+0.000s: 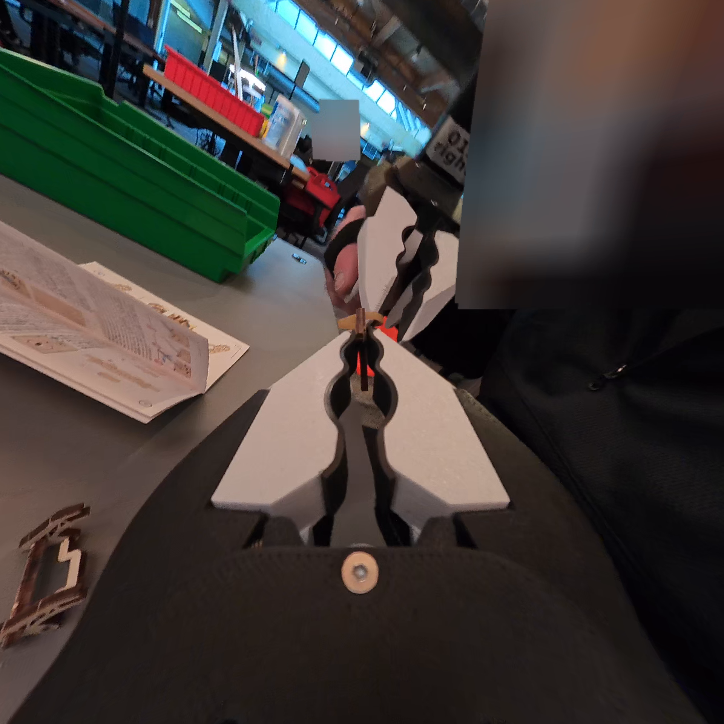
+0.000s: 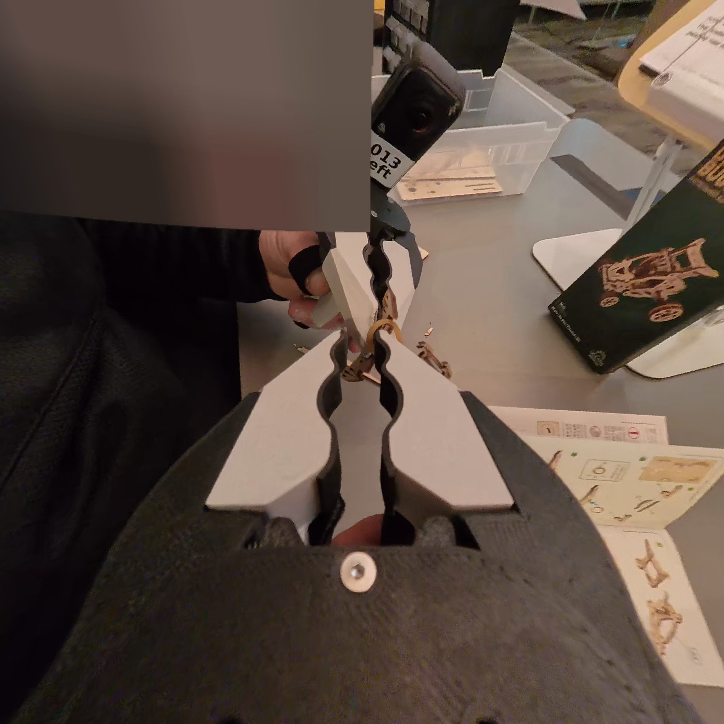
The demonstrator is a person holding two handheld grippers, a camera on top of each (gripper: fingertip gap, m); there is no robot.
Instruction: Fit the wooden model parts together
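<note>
Band (image 1: 376,318) work at frame centre: left gripper (image 1: 361,337) pinches wooden strip (image 1: 361,325); right gripper (image 2: 359,340) spread, band hooked over one fingertip. Stretch gently, keep strip steady.

A big workshop hall: exposed ducts and long strip windows run overhead, rows of long benches (image 1: 219,113) stand far off carrying a red bin (image 1: 211,92), and green plastic bins (image 1: 129,172) sit stacked on the near grey counter (image 1: 250,297) beside an open instruction booklet (image 1: 98,333).
</note>
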